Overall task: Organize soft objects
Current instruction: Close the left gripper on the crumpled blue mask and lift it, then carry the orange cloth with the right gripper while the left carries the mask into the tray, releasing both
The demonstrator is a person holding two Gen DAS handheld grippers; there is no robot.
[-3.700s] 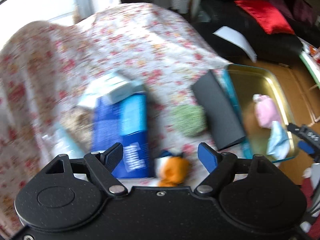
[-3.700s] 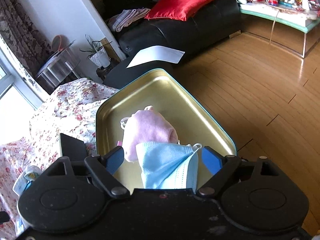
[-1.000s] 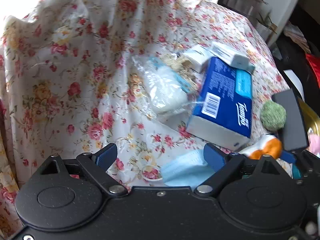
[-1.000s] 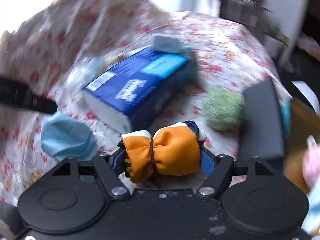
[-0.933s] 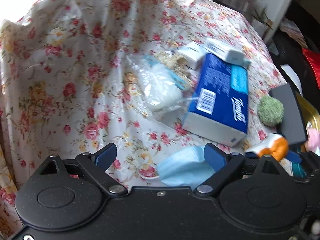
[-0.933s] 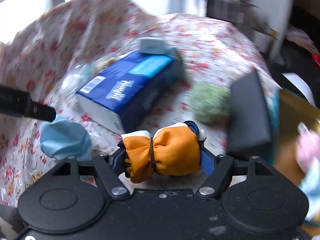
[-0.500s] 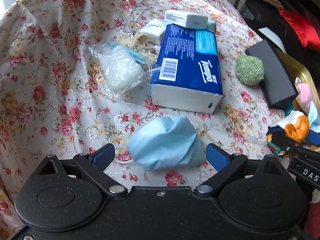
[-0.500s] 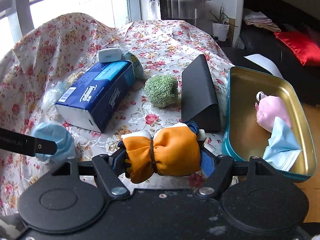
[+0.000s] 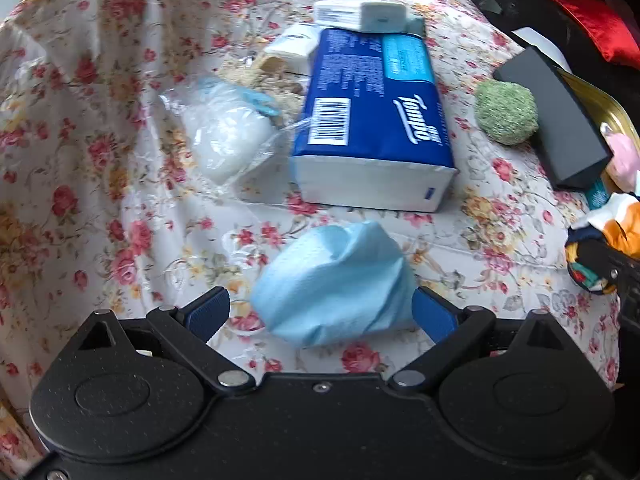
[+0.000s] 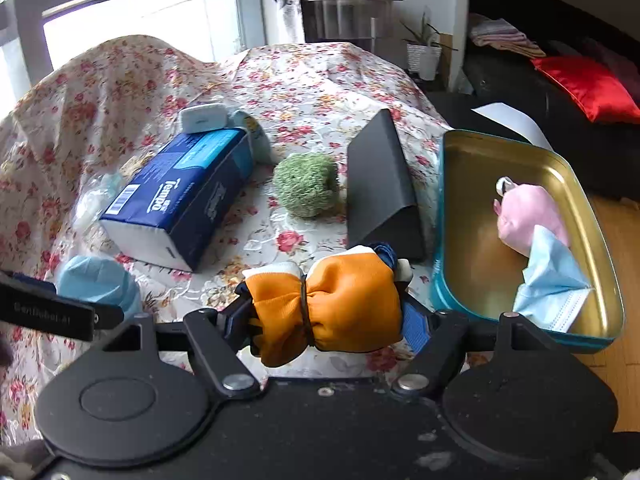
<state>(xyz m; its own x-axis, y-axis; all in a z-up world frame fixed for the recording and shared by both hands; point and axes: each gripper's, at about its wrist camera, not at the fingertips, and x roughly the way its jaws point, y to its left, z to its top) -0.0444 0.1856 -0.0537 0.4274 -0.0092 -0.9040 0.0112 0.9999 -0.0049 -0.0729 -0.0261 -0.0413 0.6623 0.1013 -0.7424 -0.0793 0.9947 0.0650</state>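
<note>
My left gripper (image 9: pixel 320 312) is open, its blue pads on either side of a crumpled light-blue face mask (image 9: pixel 332 284) lying on the floral cloth. My right gripper (image 10: pixel 326 316) is shut on an orange and white cloth bundle (image 10: pixel 326 300), held just above the table left of the gold tray (image 10: pixel 472 208). The bundle also shows in the left wrist view (image 9: pixel 612 236). The tray holds a pink mask (image 10: pixel 528 212) and a blue mask (image 10: pixel 552 280). A green fuzzy ball (image 10: pixel 308 190) sits mid-table.
A blue Tempo tissue pack (image 9: pixel 372 120) lies mid-table with small white packs (image 9: pixel 360 12) behind it. A clear bag of white stuff (image 9: pixel 224 132) lies to its left. A black box (image 10: pixel 380 192) stands between the green ball and the tray. A black sofa with a red cushion (image 10: pixel 588 88) is behind.
My left gripper has closed in on the blue mask, which now lies between its open pads. My right gripper still holds the orange bundle and has steadied near the tray.
</note>
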